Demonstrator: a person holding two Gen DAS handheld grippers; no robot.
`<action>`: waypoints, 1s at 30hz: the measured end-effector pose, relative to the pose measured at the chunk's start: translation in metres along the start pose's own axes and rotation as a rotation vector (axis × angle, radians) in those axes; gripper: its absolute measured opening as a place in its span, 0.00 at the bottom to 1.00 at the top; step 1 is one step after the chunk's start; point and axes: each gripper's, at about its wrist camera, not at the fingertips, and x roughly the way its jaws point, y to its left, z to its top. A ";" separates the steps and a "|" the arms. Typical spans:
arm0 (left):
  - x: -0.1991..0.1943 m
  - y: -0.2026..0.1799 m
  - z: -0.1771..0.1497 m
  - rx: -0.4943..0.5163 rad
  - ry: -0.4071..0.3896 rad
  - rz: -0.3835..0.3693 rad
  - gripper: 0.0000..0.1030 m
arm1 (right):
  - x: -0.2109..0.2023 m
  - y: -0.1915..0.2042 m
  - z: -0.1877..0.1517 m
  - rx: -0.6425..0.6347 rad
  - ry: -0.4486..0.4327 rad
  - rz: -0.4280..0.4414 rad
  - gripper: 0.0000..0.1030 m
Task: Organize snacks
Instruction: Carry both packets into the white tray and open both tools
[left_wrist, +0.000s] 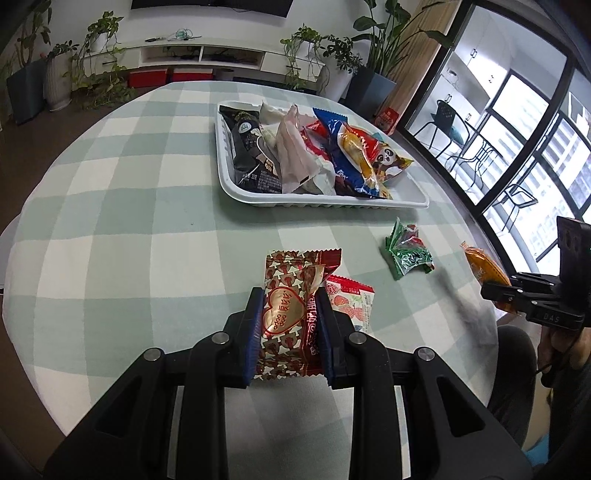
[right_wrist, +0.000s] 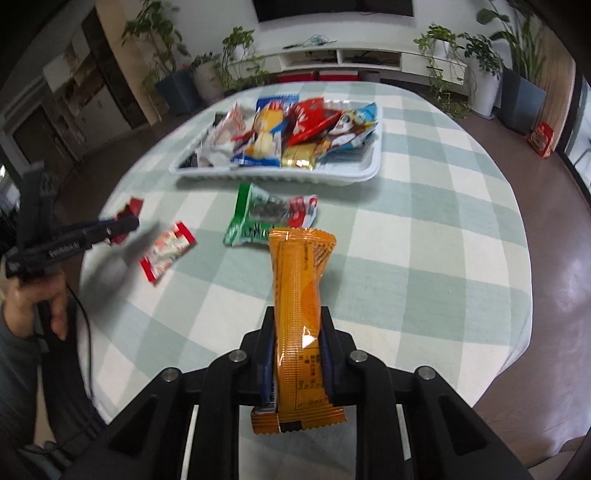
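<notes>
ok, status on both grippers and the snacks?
Left gripper shut on red mushroom-print packet. Right gripper shut on orange bar. White tray nearly full. Green packet, strawberry packet loose on table.

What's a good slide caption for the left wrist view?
Left gripper clamps a red mushroom-print snack packet before the white snack tray.

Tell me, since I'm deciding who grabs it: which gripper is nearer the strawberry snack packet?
Left. The left gripper holds a mushroom-print packet right beside the strawberry snack packet; the right gripper is farther off, beyond the green packet.
</notes>
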 end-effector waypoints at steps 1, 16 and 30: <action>-0.002 0.000 0.001 -0.003 -0.006 -0.006 0.23 | -0.003 -0.004 0.003 0.020 -0.011 0.010 0.21; -0.031 0.004 0.073 0.006 -0.109 -0.035 0.23 | -0.040 -0.066 0.068 0.306 -0.224 0.116 0.22; 0.044 0.018 0.174 -0.011 -0.095 -0.006 0.23 | 0.036 -0.038 0.180 0.281 -0.232 0.149 0.22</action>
